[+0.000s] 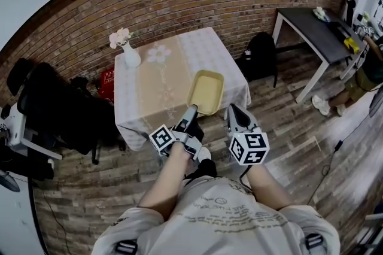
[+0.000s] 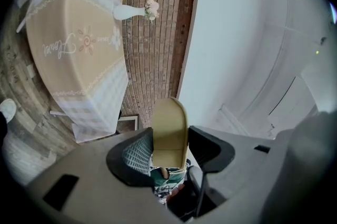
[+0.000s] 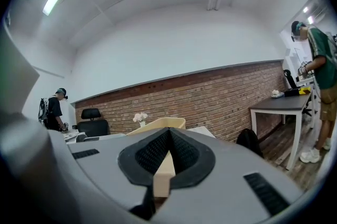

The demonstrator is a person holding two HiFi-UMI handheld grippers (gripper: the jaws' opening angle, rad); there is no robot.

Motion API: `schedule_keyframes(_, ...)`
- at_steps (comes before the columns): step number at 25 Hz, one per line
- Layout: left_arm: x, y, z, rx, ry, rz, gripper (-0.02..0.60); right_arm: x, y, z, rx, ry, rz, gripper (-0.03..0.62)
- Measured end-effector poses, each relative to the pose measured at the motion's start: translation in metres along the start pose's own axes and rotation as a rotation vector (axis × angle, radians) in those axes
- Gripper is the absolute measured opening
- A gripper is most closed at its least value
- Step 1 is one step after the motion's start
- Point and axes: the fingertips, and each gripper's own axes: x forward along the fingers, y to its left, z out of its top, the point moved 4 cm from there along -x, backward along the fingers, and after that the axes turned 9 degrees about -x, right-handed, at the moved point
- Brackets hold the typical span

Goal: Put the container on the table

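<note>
In the head view, the left gripper (image 1: 191, 111) and the right gripper (image 1: 232, 110) are sharing the yellow container (image 1: 206, 91), carrying it in the air at the near corner of the cloth-covered table (image 1: 149, 92). Setting it down this close to the edge is risking an overhang and a tip-off. In the left gripper view, the jaws are standing wide, clamping across the container's end, so any easing of that squeeze is likely to drop that end. In the right gripper view, the jaws are pinching almost together on a thin rim (the weaker hold, I judge), so uneven lowering is likely to twist it free.
</note>
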Motion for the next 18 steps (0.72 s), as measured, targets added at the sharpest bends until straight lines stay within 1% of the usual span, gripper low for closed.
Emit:
schedule_keyframes(4, 0.028, 0.012, 0.026, 0.006, -0.007, 0.018, 0.219, 0.038, -0.012, -0.002, 0.002, 0.012, 0.006, 0.003)
schedule_keyframes(8, 0.059, 0.024, 0.053, -0.008, -0.007, 0.033, 0.218, 0.080, -0.027, -0.003, 0.010, 0.032, 0.004, 0.003)
schedule_keyframes(14, 0.109, 0.039, 0.102, -0.020, -0.019, 0.052, 0.219, 0.148, -0.051, 0.003, 0.020, 0.050, 0.005, 0.003)
schedule_keyframes(18, 0.145, 0.046, 0.137, -0.010, -0.021, 0.065, 0.218, 0.193, -0.064, 0.009, 0.027, 0.059, 0.006, 0.003)
